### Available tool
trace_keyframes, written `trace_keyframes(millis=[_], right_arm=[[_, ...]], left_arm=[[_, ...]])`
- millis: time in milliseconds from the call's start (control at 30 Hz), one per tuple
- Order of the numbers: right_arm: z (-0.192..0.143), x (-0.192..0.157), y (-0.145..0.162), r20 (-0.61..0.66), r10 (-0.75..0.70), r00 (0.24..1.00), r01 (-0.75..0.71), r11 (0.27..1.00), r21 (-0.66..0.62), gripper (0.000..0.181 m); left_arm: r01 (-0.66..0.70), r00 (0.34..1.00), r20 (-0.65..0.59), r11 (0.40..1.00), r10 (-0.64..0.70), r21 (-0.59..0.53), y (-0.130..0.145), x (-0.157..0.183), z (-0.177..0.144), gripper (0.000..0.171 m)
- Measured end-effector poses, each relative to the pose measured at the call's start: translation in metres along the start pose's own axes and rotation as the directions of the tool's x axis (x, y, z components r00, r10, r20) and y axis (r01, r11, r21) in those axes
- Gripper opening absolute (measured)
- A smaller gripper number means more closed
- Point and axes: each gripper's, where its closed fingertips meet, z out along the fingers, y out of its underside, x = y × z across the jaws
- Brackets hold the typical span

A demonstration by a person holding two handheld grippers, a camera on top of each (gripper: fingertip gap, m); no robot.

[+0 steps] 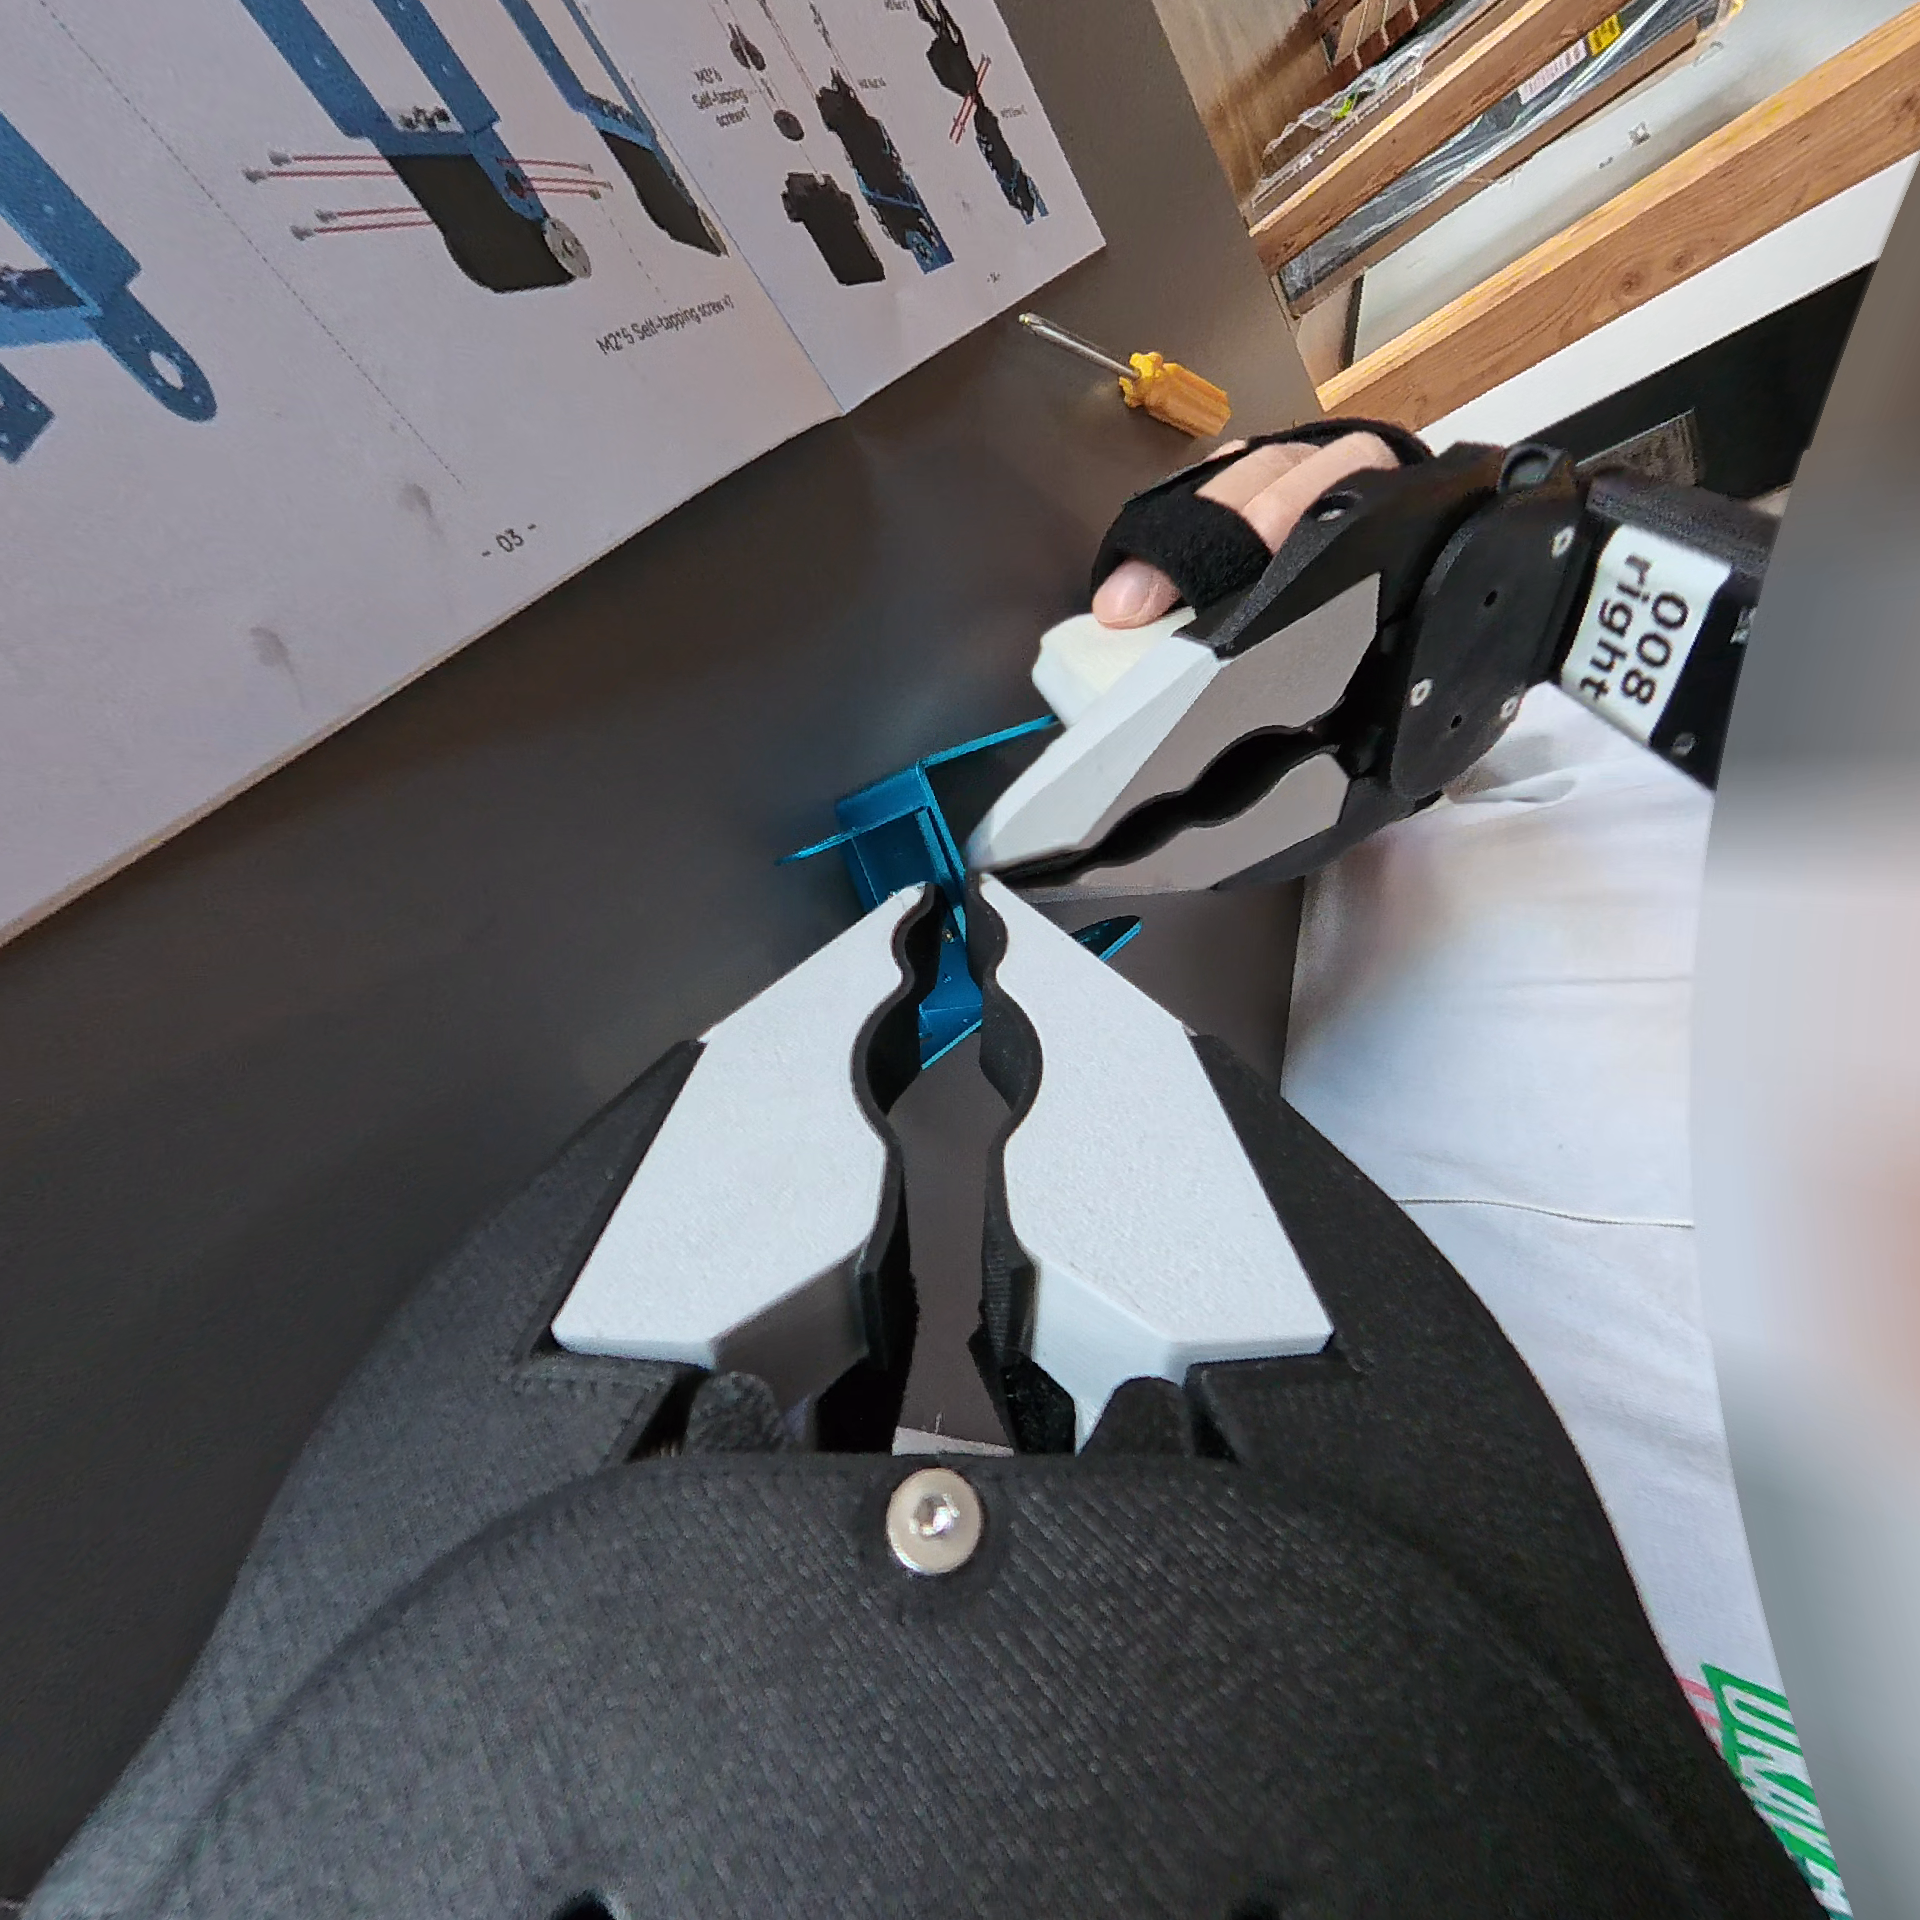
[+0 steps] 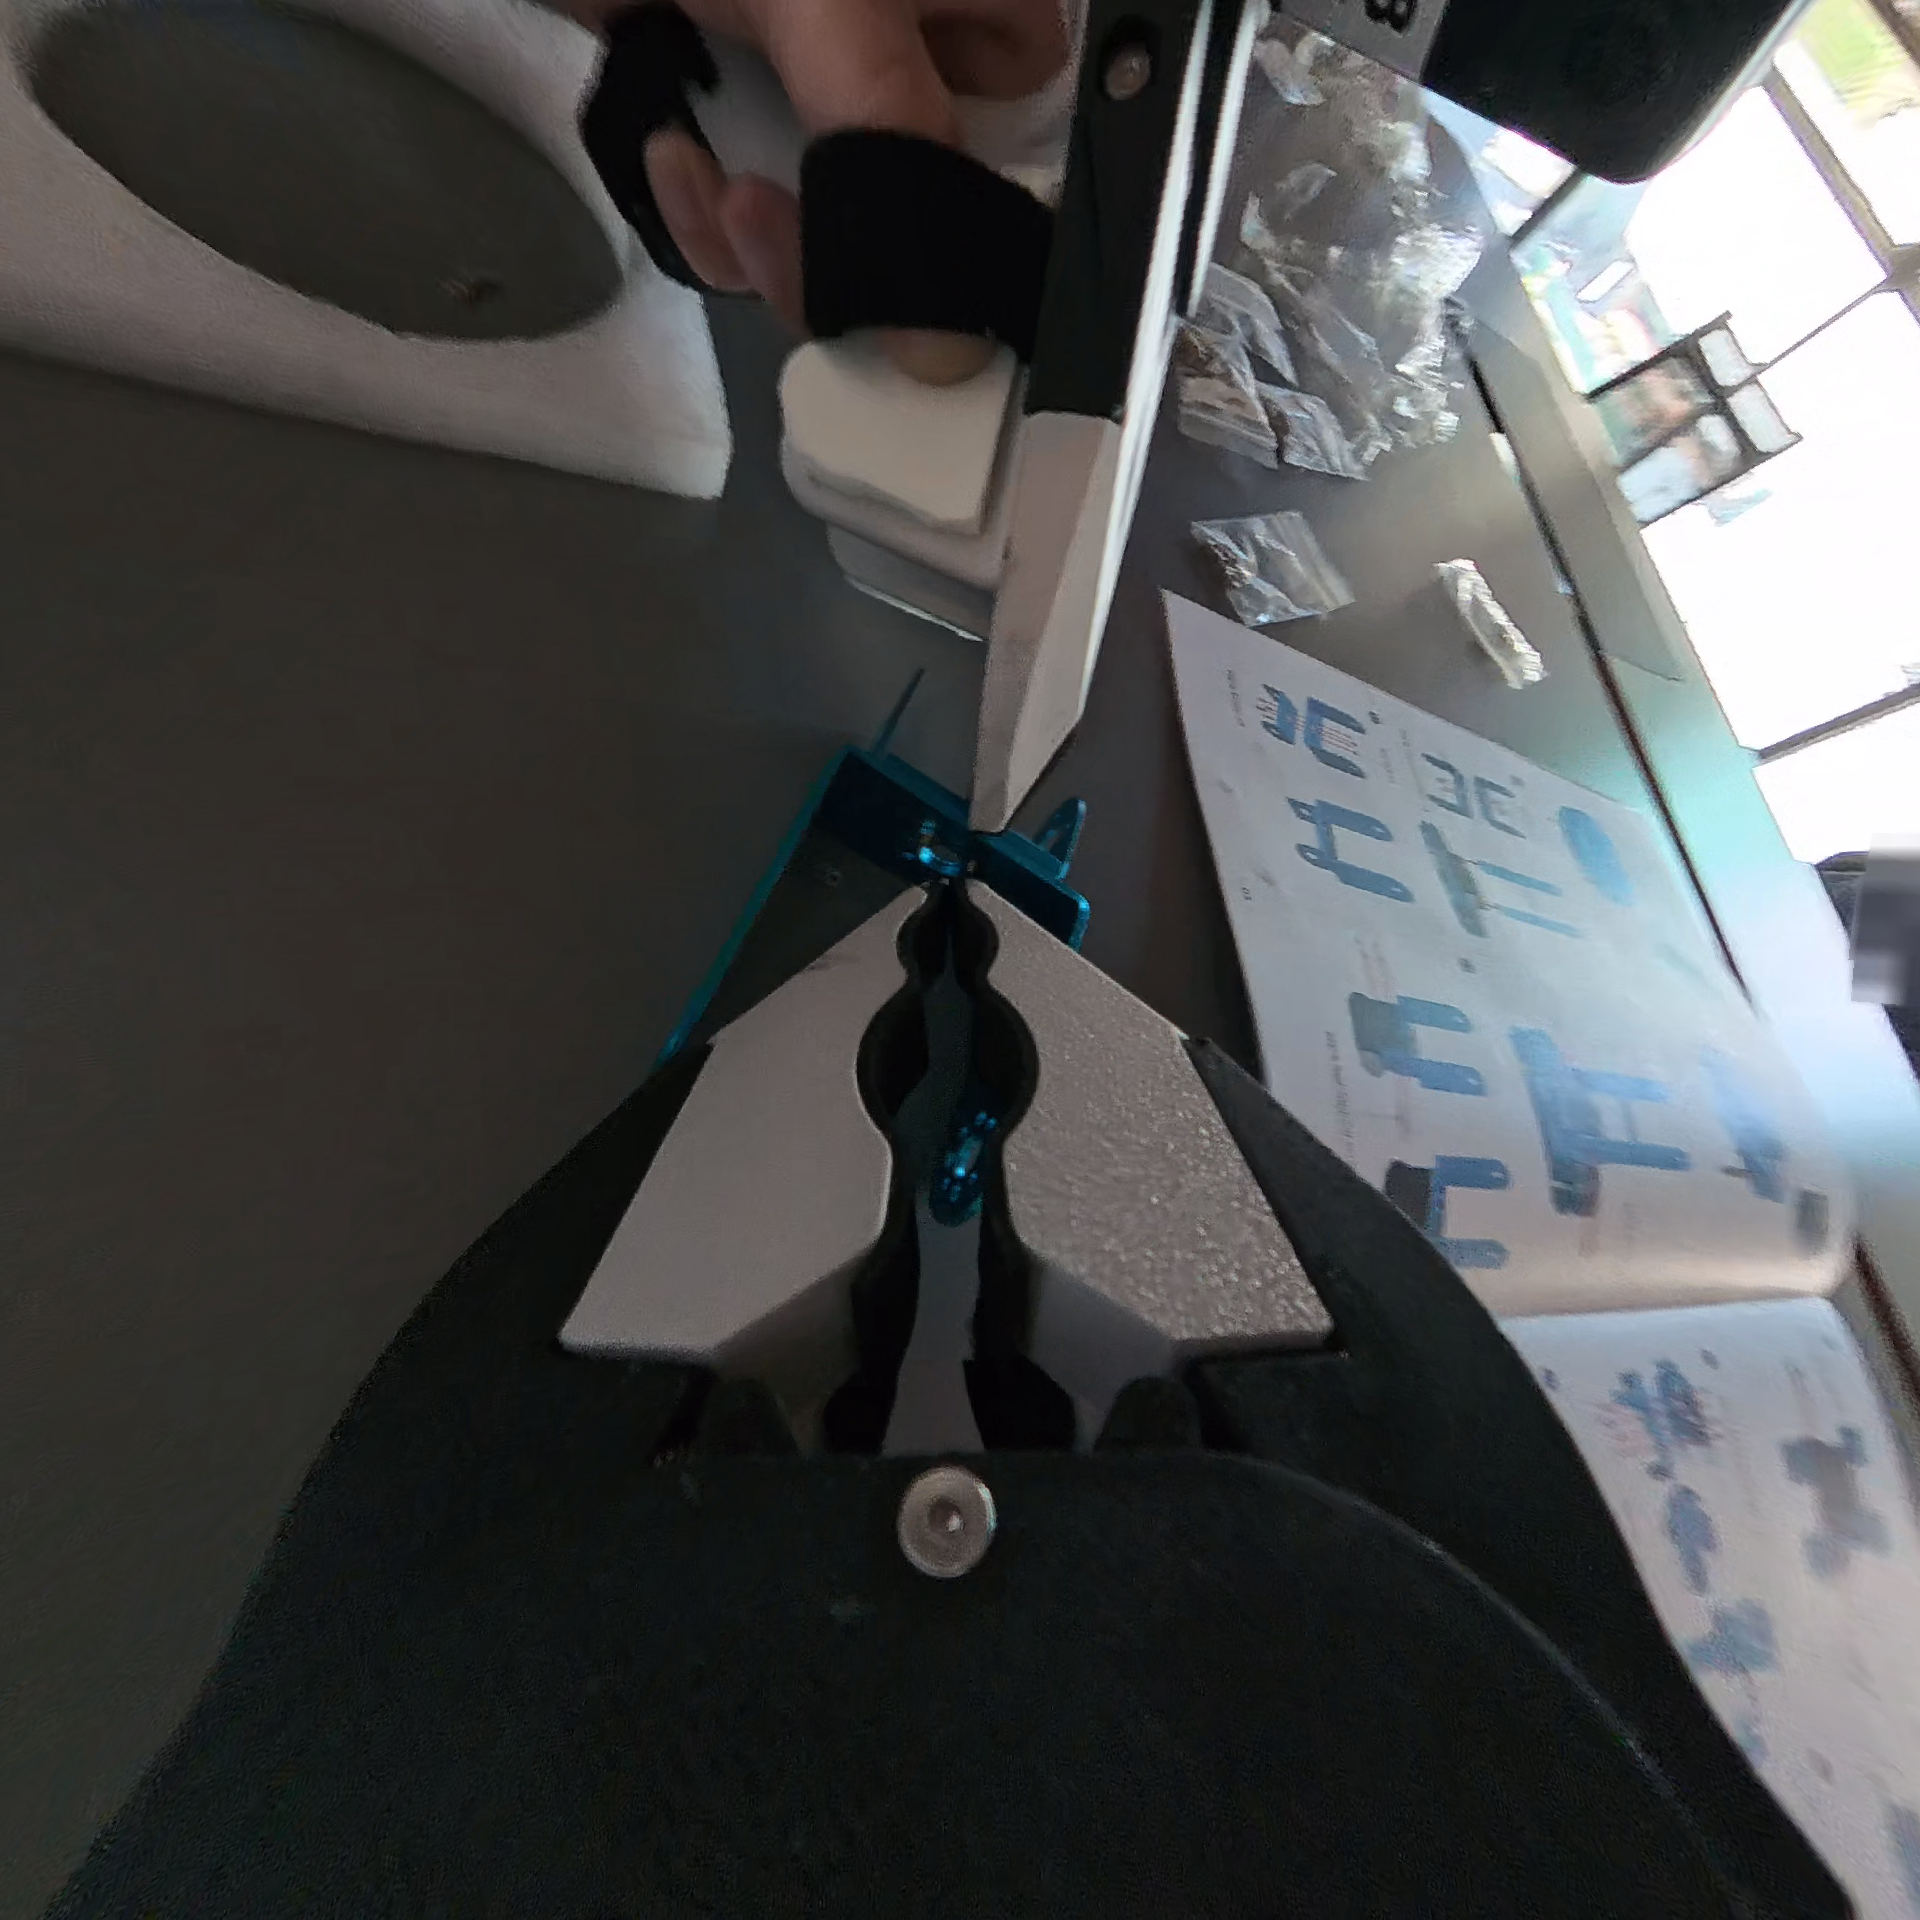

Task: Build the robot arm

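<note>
A blue metal bracket (image 1: 894, 831) stands on the dark table (image 1: 520, 935). My left gripper (image 1: 956, 896) is nearly closed, and its tips pinch a flange of the bracket. In the right wrist view it comes down from above (image 2: 997, 805) onto the bracket (image 2: 883, 800). My right gripper (image 2: 945, 883) is shut, with its tips against the bracket's top by a small hole. I cannot tell whether it pinches a small part. It reaches in from the right in the left wrist view (image 1: 982, 862). A blue piece (image 2: 961, 1164) shows through the gap between its fingers.
Open instruction sheets (image 1: 416, 364) lie behind the bracket, also in the right wrist view (image 2: 1507, 987). A yellow-handled screwdriver (image 1: 1174, 393) lies beyond them. Several clear bags of small parts (image 2: 1268, 566) sit farther off. A wooden shelf (image 1: 1558, 208) and a person's white garment (image 1: 1507, 1039) border the table. The tips of both grippers are at nearly the same place.
</note>
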Motion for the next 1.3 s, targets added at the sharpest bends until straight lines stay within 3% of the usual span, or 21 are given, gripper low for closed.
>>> trace_keyframes(millis=[200, 367, 633, 733, 1300], right_arm=[[-0.007, -0.014, -0.006, 0.158, 0.073, 0.985, -0.077, 0.997, 0.021, 0.0], [-0.007, -0.021, -0.005, 0.38, 0.141, 0.914, -0.105, 0.988, -0.113, 0.013], [-0.003, -0.024, -0.001, 0.571, 0.094, 0.815, 0.086, 0.956, -0.28, 0.006], [0.001, -0.023, 0.001, 0.585, 0.059, 0.809, 0.162, 0.934, -0.318, 0.006], [0.006, -0.028, 0.004, 0.636, 0.114, 0.763, 0.209, 0.888, -0.41, 0.005]], left_arm=[[0.0, 1.0, 0.002, 1.0, 0.0, -0.009, 0.001, 0.0, -0.001, 0.003], [0.0, 1.0, 0.008, 1.0, 0.0, -0.021, 0.003, -0.001, -0.004, 0.003], [-0.008, 0.999, 0.039, 0.999, 0.01, -0.037, 0.005, -0.004, -0.011, 0.003], [-0.011, 0.999, 0.046, 0.999, 0.012, -0.036, 0.005, -0.005, -0.012, 0.003], [0.002, 0.999, 0.033, 0.999, -0.001, -0.032, 0.004, -0.005, -0.011, 0.003]])
